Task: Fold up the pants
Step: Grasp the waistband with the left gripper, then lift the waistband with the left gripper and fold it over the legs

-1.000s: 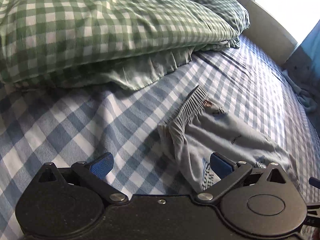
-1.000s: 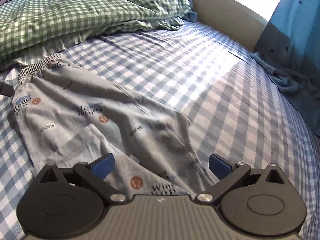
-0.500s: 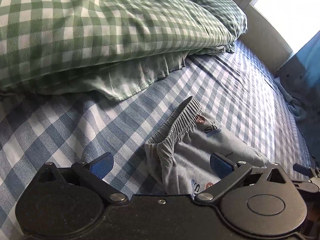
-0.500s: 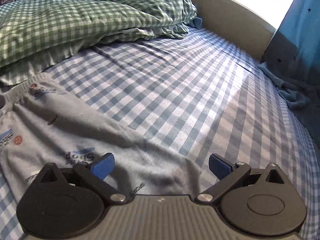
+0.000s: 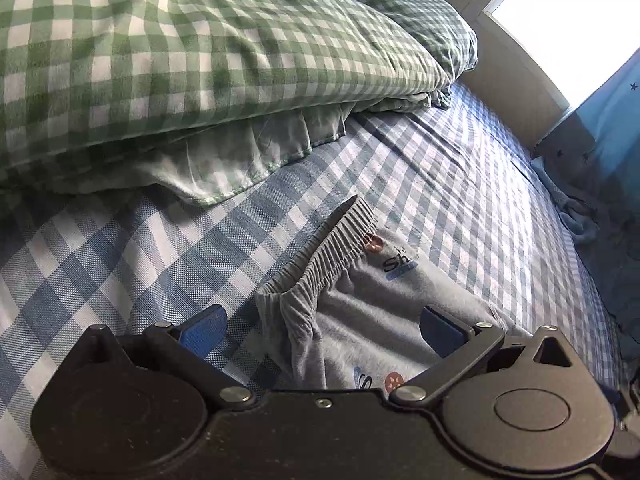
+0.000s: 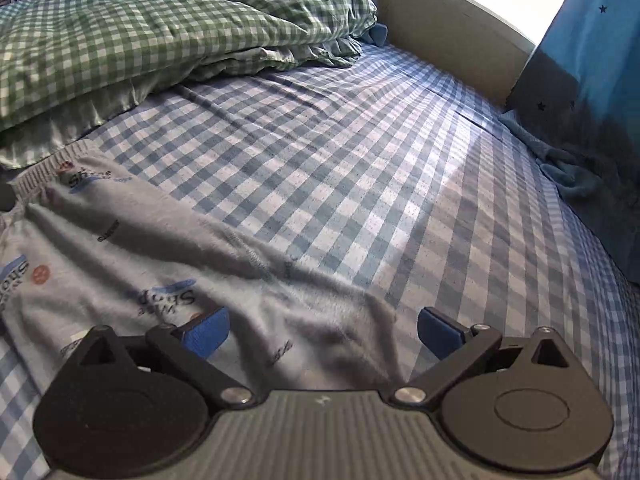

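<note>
Both the left tongs [image 5: 323,326] and right tongs [image 6: 323,326] are spread, empty, over the pants [image 6: 132,248]; only the waistband's [image 5: 340,240] top layer at 12 o'clock may be pinched.

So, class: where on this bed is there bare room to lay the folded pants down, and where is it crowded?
The widest free patch is the blue checked sheet, bordered by the pants, the green quilt and the curtain. A narrower strip lies between quilt and waistband. It is crowded under the quilt's edge and by the crumpled cloth.

Grey printed pants [image 6: 160,256] lie on a blue-white checked sheet [image 6: 360,184] beside green-white gingham bedding [image 5: 180,60].
</note>
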`<state>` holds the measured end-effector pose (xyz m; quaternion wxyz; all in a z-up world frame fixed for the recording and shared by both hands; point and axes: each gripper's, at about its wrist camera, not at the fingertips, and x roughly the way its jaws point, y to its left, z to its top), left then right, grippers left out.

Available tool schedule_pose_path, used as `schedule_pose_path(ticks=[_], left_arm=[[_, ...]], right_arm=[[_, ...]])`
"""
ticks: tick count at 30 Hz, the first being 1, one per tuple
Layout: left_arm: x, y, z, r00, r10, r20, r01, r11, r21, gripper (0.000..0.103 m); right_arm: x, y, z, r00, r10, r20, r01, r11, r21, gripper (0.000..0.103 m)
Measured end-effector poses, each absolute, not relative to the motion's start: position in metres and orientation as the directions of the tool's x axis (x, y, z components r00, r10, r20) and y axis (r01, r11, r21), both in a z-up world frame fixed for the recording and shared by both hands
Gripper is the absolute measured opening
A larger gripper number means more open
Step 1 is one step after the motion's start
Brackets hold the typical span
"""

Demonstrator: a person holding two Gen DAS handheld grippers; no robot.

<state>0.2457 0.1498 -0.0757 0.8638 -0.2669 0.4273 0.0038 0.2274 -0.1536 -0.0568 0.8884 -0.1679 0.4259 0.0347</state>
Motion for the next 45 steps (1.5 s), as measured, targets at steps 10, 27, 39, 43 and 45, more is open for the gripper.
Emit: schedule_pose_path(ticks=[10, 27, 39, 43, 45], left_arm=[[0.248, 0.157, -0.085, 0.626, -0.168, -0.762, -0.375, 0.791, -0.483, 0.088], [0.254, 0.144, -0.064, 0.579, -0.109, -0.808, -0.379, 0.841, -0.386, 0.018], [0.236, 0.068, 0.028, 0.739, -0.214, -0.639, 0.033, 0.959, -0.283, 0.014], [0.223, 0.022, 0.063, 0.747, -0.334, -0.575, 0.25, 0.942, -0.224, 0.014], [0.214, -0.006, 0.075, 0.724, -0.404, -0.559, 0.362, 0.912, -0.19, 0.014]], right_arm=[[0.147, -0.152, -0.082, 0.535, -0.155, -0.831, -0.067, 0.972, -0.225, 0.103], [0.114, -0.168, -0.056, 0.575, -0.144, -0.805, -0.067, 0.973, -0.222, 0.103], [0.081, -0.195, -0.028, 0.629, -0.121, -0.768, 0.015, 0.99, -0.143, 0.103], [0.062, -0.222, -0.023, 0.634, -0.145, -0.759, 0.069, 0.989, -0.131, 0.103], [0.051, -0.239, -0.021, 0.635, -0.165, -0.755, 0.101, 0.986, -0.13, 0.103]])
